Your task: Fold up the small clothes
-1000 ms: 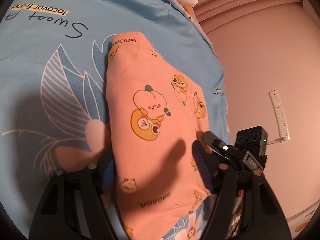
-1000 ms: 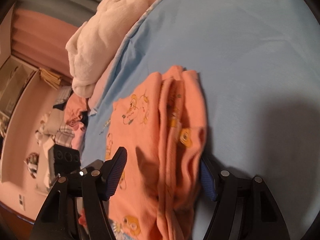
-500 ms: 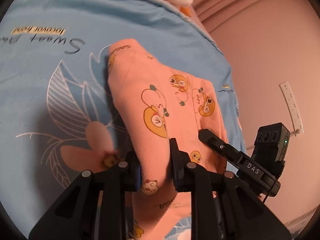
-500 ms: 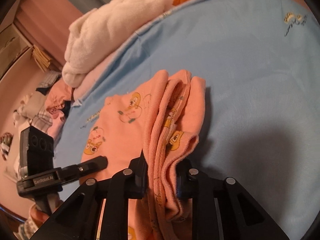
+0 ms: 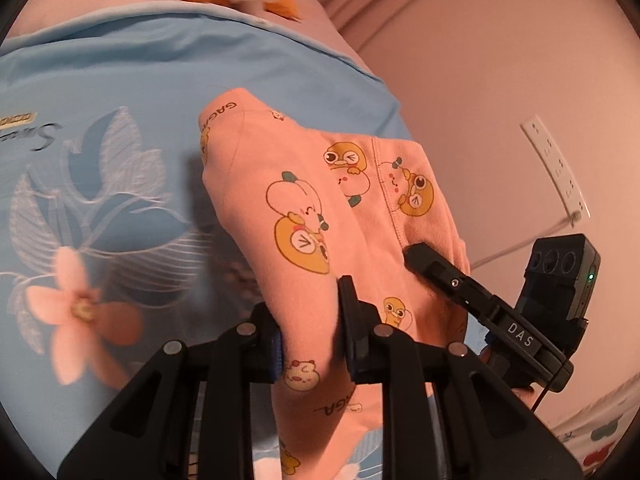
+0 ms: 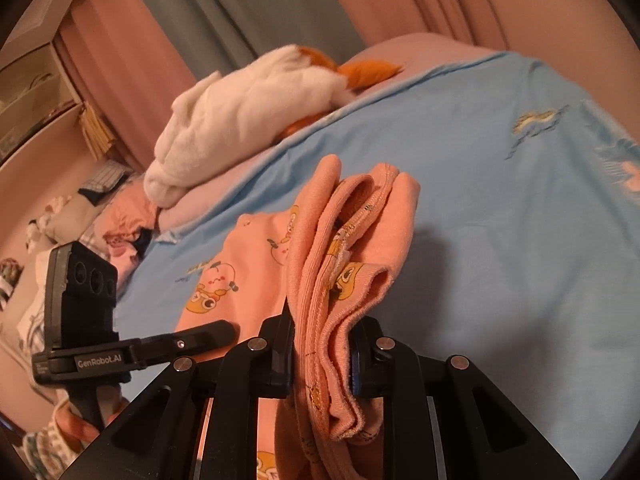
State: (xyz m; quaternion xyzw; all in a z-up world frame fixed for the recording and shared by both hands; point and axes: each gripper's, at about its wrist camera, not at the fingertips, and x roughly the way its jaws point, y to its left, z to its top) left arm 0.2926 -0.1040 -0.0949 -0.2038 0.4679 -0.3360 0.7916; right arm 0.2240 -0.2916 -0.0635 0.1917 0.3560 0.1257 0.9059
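A small orange garment (image 5: 304,208) printed with cartoon ducks is lifted off the blue bedsheet (image 5: 120,92). My left gripper (image 5: 310,328) is shut on its near edge, with cloth bunched between the fingers. In the right wrist view the same garment (image 6: 344,248) shows its ribbed, folded layers, and my right gripper (image 6: 320,352) is shut on that stacked edge. Each view shows the other gripper's body beside the cloth: the right one (image 5: 480,312) and the left one (image 6: 132,352).
A white and orange plush toy (image 6: 248,116) lies at the head of the bed on a pink sheet. A heap of clothes (image 6: 120,224) sits off the bed's left side. A pink wall with a power strip (image 5: 556,168) is to the right.
Both grippers went from open around the garment's edges to shut on the cloth, then rose with it, so the garment now hangs above the sheet.
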